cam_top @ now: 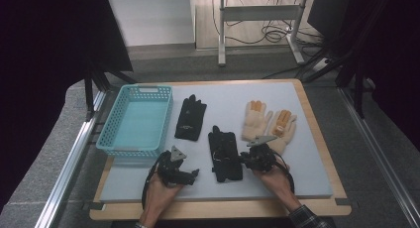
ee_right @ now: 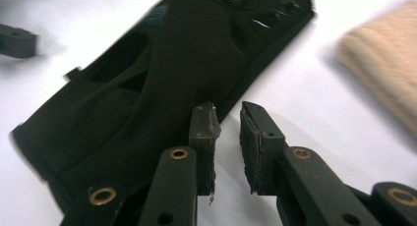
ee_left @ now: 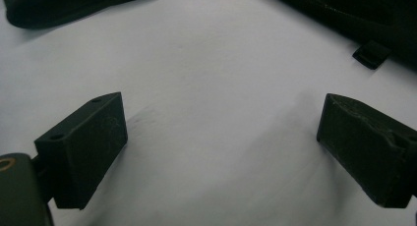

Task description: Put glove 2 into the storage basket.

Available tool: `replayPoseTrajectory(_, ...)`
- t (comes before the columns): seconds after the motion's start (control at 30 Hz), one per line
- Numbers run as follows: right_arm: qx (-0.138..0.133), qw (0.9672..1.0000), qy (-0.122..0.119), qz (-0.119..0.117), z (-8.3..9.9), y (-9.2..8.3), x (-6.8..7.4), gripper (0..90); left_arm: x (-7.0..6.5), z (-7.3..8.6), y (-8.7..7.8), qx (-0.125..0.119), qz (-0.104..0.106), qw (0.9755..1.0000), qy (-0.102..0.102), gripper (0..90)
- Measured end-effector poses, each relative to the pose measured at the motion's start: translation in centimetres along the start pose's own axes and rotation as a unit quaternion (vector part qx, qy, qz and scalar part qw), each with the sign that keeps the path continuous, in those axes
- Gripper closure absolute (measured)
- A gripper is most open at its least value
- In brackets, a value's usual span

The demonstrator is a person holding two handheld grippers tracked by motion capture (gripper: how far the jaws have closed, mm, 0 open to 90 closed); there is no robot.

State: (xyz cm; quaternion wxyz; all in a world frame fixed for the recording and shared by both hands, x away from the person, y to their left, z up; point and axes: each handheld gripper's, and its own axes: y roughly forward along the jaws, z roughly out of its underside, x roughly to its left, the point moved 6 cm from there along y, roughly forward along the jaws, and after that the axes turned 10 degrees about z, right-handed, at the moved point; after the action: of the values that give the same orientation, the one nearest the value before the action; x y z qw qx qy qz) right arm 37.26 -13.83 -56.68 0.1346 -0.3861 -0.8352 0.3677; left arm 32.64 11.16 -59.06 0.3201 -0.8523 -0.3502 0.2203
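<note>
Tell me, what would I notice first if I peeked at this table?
Probably the bright blue basket at the table's left side. Then the gloves: two black gloves, the far one beside the basket and the near one in the middle, and a cream pair with orange fingertips at the right. The right gripper points at the near black glove's edge, jaws nearly together.

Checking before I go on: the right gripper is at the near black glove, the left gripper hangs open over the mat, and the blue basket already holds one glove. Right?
Not quite: in the high view the blue basket holds nothing. Right gripper at the near black glove and left gripper open over the mat both stand.
</note>
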Motion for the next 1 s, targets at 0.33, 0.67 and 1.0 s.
replayPoseTrajectory(0.33,-0.017,0.9997,-0.013,-0.007,-0.9,-0.7,0.9,67.4,0.5,0.4,-0.3,-0.002,-0.002,1.0000,-0.005,3.8)
replayPoseTrajectory(0.67,-0.038,0.9991,-0.008,-0.018,-6.0,1.7,-0.3,51.6,0.6,0.4,-0.2,-0.003,0.003,0.9999,-0.012,3.6)
replayPoseTrajectory(1.0,-0.028,0.9991,-0.023,-0.023,-10.8,6.2,0.3,49.6,0.6,0.5,-0.3,-0.001,0.003,0.9999,-0.010,3.6)
